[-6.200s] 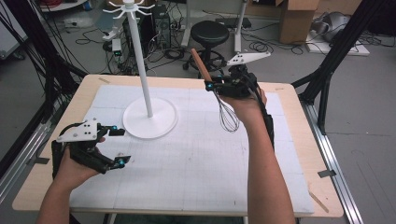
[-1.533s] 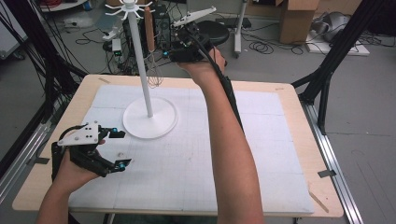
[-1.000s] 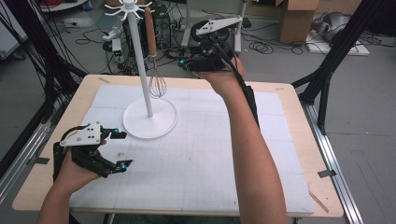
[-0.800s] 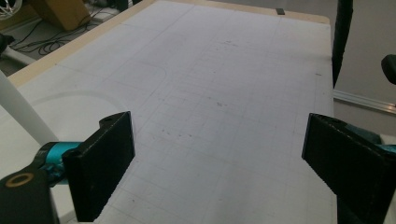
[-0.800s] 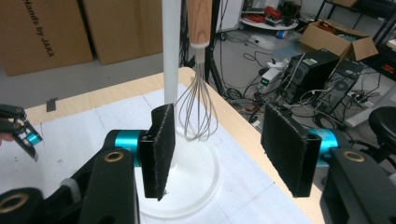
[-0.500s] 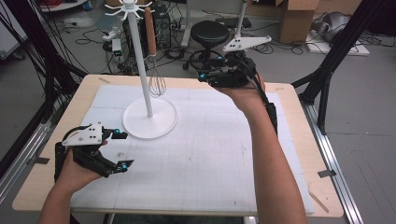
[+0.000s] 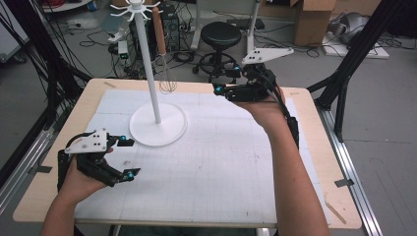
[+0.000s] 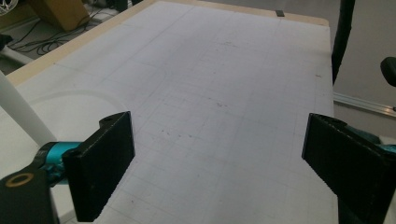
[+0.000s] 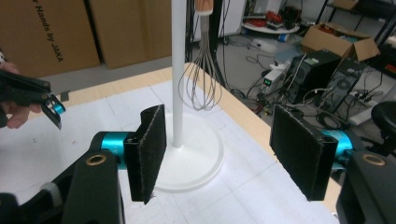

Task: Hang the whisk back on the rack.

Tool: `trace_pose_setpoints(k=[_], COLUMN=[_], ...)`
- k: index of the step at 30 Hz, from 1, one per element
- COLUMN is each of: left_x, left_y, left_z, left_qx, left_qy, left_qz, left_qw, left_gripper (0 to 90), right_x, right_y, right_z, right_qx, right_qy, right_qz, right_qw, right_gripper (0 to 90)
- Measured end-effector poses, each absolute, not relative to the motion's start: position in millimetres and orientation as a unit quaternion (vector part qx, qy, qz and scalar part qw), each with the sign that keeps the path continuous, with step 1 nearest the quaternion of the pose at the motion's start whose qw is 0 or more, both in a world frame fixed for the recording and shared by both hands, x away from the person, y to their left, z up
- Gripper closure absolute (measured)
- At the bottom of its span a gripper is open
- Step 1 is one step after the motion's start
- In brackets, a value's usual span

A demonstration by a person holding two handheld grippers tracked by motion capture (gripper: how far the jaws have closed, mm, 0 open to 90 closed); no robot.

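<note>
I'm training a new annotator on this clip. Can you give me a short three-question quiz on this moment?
1. True or false: the whisk lies flat on the white mat.
2. Which tongs are nearer the stand's round base? A) left tongs B) right tongs C) cannot tell
3. Fill in: both tongs' jaws stand ____ with nothing between them.

Key
1. False: it hangs from the stand's top, wire loops downward, clear of the mat.
2. A: the left tongs rest on the mat just beside the base.
3. Open.
</note>
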State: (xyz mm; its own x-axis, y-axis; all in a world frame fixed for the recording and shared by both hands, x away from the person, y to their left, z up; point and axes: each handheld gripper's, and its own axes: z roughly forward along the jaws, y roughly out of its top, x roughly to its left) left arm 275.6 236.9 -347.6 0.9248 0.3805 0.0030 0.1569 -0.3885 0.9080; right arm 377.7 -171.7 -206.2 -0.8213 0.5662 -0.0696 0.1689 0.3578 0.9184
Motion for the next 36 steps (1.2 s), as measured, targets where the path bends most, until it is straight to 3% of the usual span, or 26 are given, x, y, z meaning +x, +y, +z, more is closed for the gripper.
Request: trace_pose_setpoints(k=[24, 36], left_x=[278, 279], left_y=[240, 239], left_z=[-350, -353], left_qx=[0.826, 0.824], left_qy=[0.167, 0.171], left_qz=[0.105, 0.101], left_qw=[0.529, 0.530], left_gripper=[10.0, 10.0], right_x=[349, 336], right_y=[-208, -226], right_z=[-259, -290], right_qx=[0.249, 0.259], right_qy=[0.797, 0.787], right_qz=[0.523, 0.536], right_qw=[0.172, 0.161], right_gripper=[22.2, 20.3])
